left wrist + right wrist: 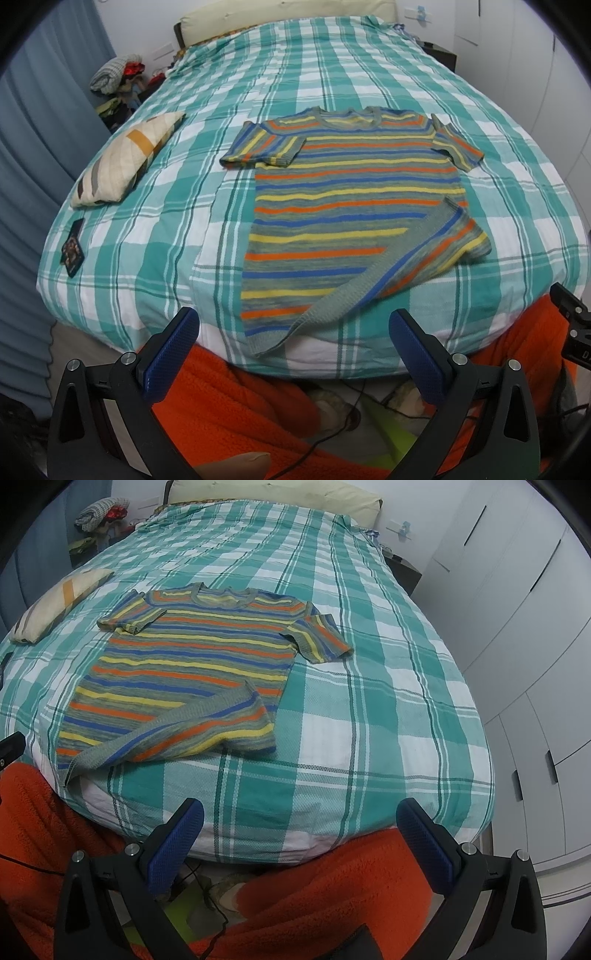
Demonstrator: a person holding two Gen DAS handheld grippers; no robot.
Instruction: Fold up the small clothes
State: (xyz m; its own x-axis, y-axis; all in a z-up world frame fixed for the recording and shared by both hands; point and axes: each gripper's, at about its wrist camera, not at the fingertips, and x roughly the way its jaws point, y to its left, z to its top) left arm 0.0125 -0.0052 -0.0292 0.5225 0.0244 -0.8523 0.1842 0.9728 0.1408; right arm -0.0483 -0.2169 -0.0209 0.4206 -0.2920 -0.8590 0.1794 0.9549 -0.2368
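A small striped knit T-shirt (343, 199) in orange, yellow, blue and grey lies on the bed, neck toward the headboard. Its left sleeve is folded in over the chest, and its lower right hem corner (443, 247) is flipped up and crumpled. It also shows in the right wrist view (192, 664). My left gripper (293, 325) is open and empty, held off the foot of the bed just short of the shirt's hem. My right gripper (299, 816) is open and empty, at the bed's foot edge to the right of the shirt.
The bed has a green and white checked cover (332, 74). A small striped pillow (125, 158) and a dark card (72, 247) lie on its left side. Orange fleece (236, 398) is below the grippers. White wardrobes (517, 627) stand on the right, and a clothes pile (118, 74) at the far left.
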